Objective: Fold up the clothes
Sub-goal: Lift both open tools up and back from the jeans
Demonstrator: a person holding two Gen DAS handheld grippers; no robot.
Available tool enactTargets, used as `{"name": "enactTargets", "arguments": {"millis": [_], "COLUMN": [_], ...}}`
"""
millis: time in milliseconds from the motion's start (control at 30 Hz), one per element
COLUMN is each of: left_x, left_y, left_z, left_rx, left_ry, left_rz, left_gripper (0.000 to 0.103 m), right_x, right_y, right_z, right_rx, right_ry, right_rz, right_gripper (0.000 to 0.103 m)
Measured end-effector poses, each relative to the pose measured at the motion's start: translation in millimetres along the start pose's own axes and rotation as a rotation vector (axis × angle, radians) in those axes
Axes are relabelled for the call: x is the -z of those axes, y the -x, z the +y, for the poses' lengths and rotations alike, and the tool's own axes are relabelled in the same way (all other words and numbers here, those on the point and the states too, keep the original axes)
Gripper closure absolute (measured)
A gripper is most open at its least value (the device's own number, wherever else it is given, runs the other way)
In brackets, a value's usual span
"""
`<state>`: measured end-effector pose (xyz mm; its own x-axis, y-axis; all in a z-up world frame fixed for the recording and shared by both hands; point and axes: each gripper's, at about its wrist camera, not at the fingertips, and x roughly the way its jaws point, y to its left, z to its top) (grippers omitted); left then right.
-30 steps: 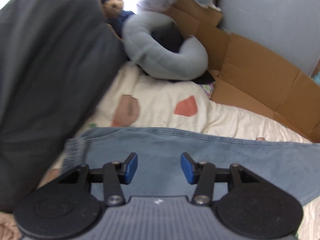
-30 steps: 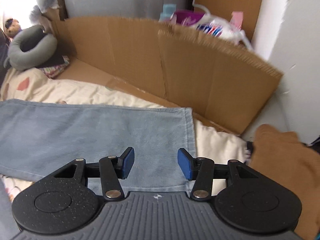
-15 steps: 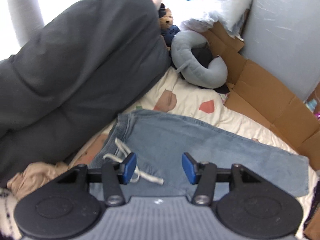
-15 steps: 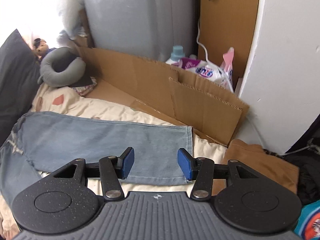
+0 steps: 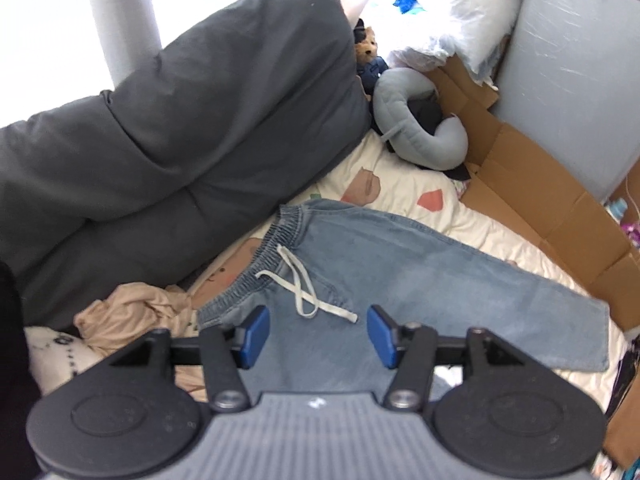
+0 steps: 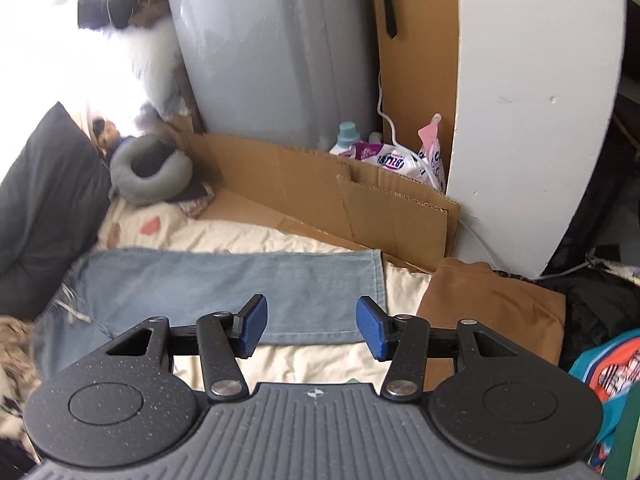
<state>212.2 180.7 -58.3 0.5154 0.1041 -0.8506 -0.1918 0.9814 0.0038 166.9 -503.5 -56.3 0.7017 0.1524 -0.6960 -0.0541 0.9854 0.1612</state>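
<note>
Both tools, left [image 5: 316,336] and right [image 6: 310,328], spread, empty: pinch jeans [image 5: 420,280] hem corners, fold toward waistband [image 5: 256,264].

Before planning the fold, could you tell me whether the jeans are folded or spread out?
Spread out: the jeans lie flat and full length on the bedsheet.

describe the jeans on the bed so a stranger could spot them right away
Start at the big dark grey cushion beside the cream quilt. The jeans lie flat along it, the only light blue denim there, with an elastic waist and white drawstring.
</note>
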Motion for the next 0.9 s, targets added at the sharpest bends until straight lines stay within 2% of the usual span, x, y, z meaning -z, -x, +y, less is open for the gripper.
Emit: {"name": "enactTargets", "arguments": {"millis": [67, 200, 300, 400, 567, 700, 900], "left_x": [0.8, 4.5, 8.9, 15.6, 30.7, 48.8, 77.2], "left_y": [10.3, 26.7, 34.8, 40.3, 44.3, 44.8, 42.1], "left_z": [1.6, 11.0, 11.9, 10.1, 10.1, 10.5, 15.3], "left_rx": [-0.011, 0.006, 0.023, 0.036, 0.053, 0.061, 0.080], "left_ry": [-0.016, 0.048, 0.058, 0.044, 0.050, 0.038, 0.055], "left_rz": [-0.007, -0.009, -0.012, -0.018, -0.026, -0.024, -0.014], "left_gripper": [0.042, 0.039, 0.039, 0.033, 0.029, 0.021, 0.017], "right_x": [1.7, 8.3, 15.8, 25.1, 45.6, 64.5, 94.4], "right_y": [11.1, 30.9, 42.1, 49.4, 56.7, 60.6, 61.4], "right_z": [0.0, -0.3, 0.2, 1.7, 3.3, 3.3, 0.9], "right_rx": [-0.002, -0.024, -0.035, -0.042, -0.054, -0.060, -0.076], "right_ry": [-0.007, -0.038, -0.062, -0.069, -0.080, -0.074, -0.066], "right_rz": [-0.008, -0.020, -0.024, -0.028, -0.023, -0.015, 0.008], "right_gripper": [0.045, 0.044, 0.044, 0.040, 0.040, 0.038, 0.037]}}
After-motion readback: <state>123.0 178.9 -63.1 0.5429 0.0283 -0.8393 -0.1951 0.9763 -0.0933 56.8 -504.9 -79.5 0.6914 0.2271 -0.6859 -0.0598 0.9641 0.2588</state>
